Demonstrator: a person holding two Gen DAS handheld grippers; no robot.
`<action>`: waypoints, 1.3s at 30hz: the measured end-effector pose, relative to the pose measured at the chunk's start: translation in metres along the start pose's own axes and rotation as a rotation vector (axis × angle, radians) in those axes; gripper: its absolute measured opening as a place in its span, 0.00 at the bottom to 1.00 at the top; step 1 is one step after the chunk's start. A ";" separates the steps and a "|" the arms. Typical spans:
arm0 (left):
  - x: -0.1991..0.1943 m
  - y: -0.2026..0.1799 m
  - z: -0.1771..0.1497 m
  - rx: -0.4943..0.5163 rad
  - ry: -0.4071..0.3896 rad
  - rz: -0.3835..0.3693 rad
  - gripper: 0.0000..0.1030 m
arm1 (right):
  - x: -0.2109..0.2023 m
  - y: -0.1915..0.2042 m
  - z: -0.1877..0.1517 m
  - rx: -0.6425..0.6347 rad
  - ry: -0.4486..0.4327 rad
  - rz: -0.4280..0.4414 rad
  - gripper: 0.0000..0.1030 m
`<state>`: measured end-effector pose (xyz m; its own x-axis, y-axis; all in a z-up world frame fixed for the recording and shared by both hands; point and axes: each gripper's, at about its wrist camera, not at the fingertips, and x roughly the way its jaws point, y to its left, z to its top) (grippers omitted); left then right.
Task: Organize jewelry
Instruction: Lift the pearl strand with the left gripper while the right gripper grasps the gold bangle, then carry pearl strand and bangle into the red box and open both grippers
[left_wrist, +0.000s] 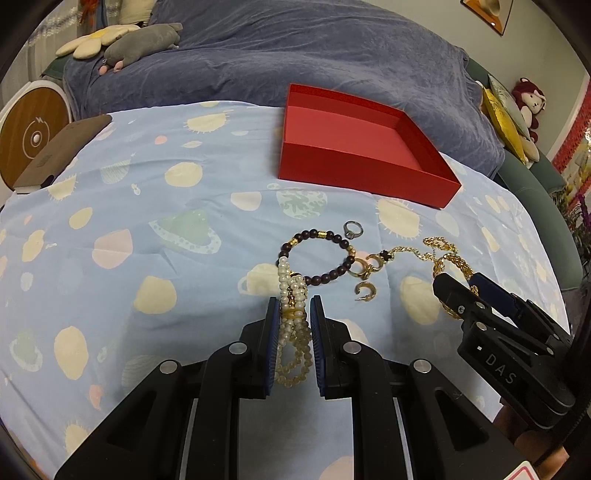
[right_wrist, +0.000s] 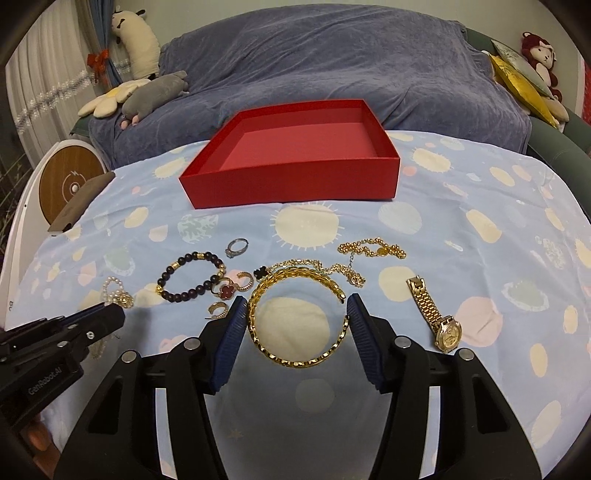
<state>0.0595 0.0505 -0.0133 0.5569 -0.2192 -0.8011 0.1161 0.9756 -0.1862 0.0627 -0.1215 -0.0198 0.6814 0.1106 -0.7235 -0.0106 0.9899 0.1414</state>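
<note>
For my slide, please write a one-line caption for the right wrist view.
Right gripper closed on a gold bangle, red box empty behind, watch lying nearby.

A: List the background items.

B: A blue-grey blanket (right_wrist: 332, 62) covers the sofa at the far side. On its left lie a grey plush toy (right_wrist: 155, 96) and a cream flower cushion (right_wrist: 110, 98), touching.

A: And the right side?

B: A red-and-white plush monkey (right_wrist: 539, 55) sits above a yellow cushion (right_wrist: 517, 83). At far left stands a round wooden-faced device (right_wrist: 70, 186).
</note>
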 end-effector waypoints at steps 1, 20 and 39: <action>-0.003 -0.003 0.004 -0.001 -0.009 -0.005 0.14 | -0.006 -0.001 0.004 0.004 -0.013 0.007 0.52; 0.057 -0.061 0.212 0.118 -0.145 -0.012 0.14 | 0.077 -0.045 0.199 0.064 -0.042 0.046 0.52; 0.139 -0.029 0.252 -0.023 -0.110 -0.016 0.48 | 0.123 -0.067 0.220 0.060 -0.052 0.018 0.66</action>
<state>0.3412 -0.0053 0.0238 0.6421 -0.2309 -0.7310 0.1074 0.9713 -0.2124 0.3083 -0.1935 0.0300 0.7184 0.1221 -0.6848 0.0199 0.9805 0.1957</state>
